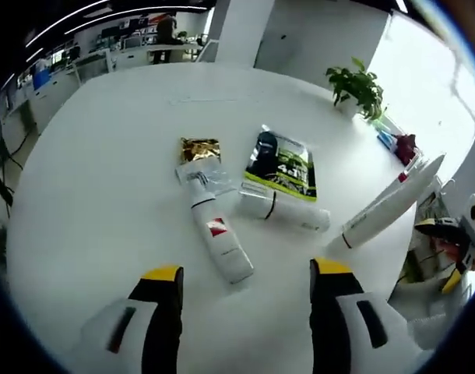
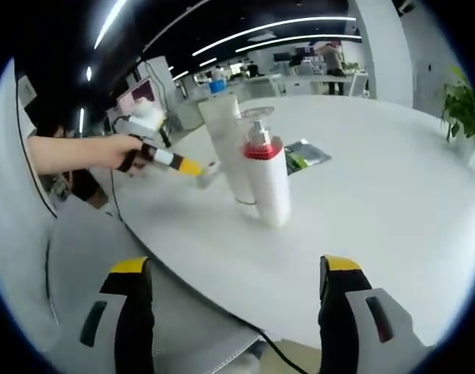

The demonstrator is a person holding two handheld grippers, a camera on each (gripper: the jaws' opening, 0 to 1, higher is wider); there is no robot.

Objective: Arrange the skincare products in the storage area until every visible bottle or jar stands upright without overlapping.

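Note:
In the left gripper view a white tube with a red mark [image 1: 219,240] lies flat on the white table [image 1: 105,195]. A white bottle [image 1: 284,211] lies on its side beside it. A gold sachet [image 1: 200,148] and a green-black packet [image 1: 282,162] lie just beyond them. My left gripper [image 1: 247,273] is open, short of the tube, holding nothing. A white pump bottle with a red collar [image 2: 265,184] stands upright near the table edge, with a taller pale tube [image 2: 224,139] right behind it. My right gripper [image 2: 234,266] is open and empty, off the table edge in front of them.
A potted plant [image 1: 357,86] stands at the far rim of the table. A grey chair [image 2: 89,234] sits below the table edge by my right gripper. A hand [image 2: 86,149] holds the left gripper [image 2: 175,162] over the table. Desks and office furniture lie beyond.

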